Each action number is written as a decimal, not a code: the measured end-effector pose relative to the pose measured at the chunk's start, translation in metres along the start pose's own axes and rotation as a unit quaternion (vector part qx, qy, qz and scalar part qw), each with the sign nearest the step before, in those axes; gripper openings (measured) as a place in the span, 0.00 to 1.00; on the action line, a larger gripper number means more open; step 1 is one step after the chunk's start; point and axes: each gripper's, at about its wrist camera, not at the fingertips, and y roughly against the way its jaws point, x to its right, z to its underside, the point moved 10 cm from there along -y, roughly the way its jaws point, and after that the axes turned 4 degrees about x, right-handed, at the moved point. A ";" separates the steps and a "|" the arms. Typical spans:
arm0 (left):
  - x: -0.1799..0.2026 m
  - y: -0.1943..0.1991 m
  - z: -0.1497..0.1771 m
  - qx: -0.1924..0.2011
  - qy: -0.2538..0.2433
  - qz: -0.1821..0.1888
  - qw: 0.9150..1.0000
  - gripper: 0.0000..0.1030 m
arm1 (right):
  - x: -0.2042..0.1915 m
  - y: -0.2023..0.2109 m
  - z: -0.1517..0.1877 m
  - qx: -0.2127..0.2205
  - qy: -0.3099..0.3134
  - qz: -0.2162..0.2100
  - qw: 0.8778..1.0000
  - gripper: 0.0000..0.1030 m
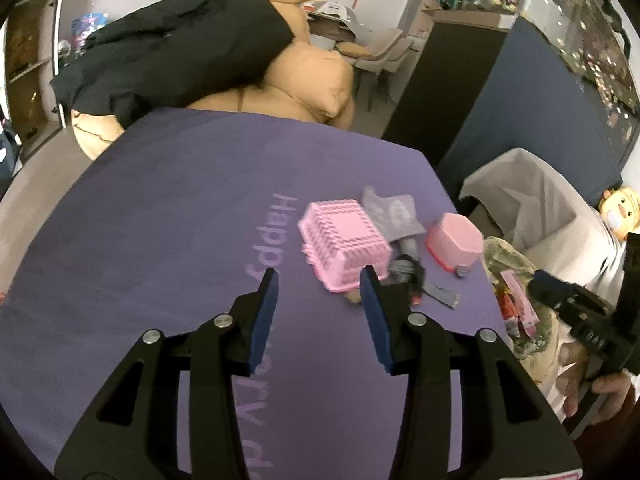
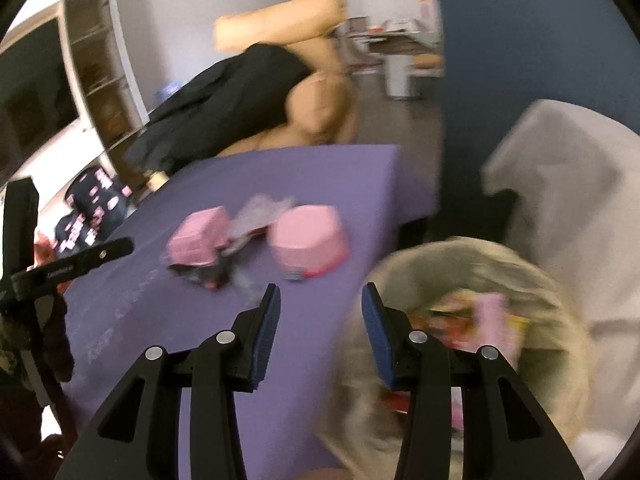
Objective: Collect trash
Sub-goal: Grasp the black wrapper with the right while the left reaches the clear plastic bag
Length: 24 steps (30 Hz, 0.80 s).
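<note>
In the left wrist view, the left gripper [image 1: 320, 276] is hanging over the purple cloth-covered desk [image 1: 180, 208] at the lower centre of the frame, its jaws standing apart with nothing between them. Just above its right finger, an overturned pink plastic lattice basket [image 1: 344, 240] is lying on the desk, and right of it an overturned pink round plastic tub [image 1: 456, 240]. Between and below them, small grey and dark wrappers [image 1: 404, 268] are lying scattered. At the right edge, beside the desk, a pale trash bag [image 1: 516, 304] is holding colourful packets.

In the right wrist view, the right gripper [image 2: 320, 296] is pointing at the desk edge, jaws apart and empty. The trash bag [image 2: 560, 320] is filling the lower right, blurred. The basket [image 2: 200, 240] and tub [image 2: 308, 236] are sitting in the middle
</note>
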 end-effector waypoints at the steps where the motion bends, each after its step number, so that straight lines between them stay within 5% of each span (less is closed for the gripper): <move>1: -0.005 0.001 -0.001 0.001 0.003 -0.002 1.000 0.39 | -0.011 -0.008 0.002 -0.006 0.005 -0.007 1.000 0.39; 9: -0.011 -0.003 -0.026 0.013 -0.030 0.037 0.999 0.40 | -0.084 -0.078 -0.009 -0.039 0.074 -0.040 0.996 0.39; 14: 0.007 -0.018 -0.047 0.000 -0.070 0.096 0.993 0.47 | -0.081 -0.109 -0.007 -0.075 0.069 -0.039 0.994 0.39; 18: 0.026 -0.050 -0.064 -0.024 -0.107 0.113 0.987 0.47 | -0.081 -0.107 -0.002 -0.091 0.050 -0.072 0.992 0.17; 24: 0.049 -0.108 -0.069 -0.095 -0.103 0.115 0.983 0.45 | -0.066 -0.077 0.016 -0.096 0.023 -0.056 0.994 0.17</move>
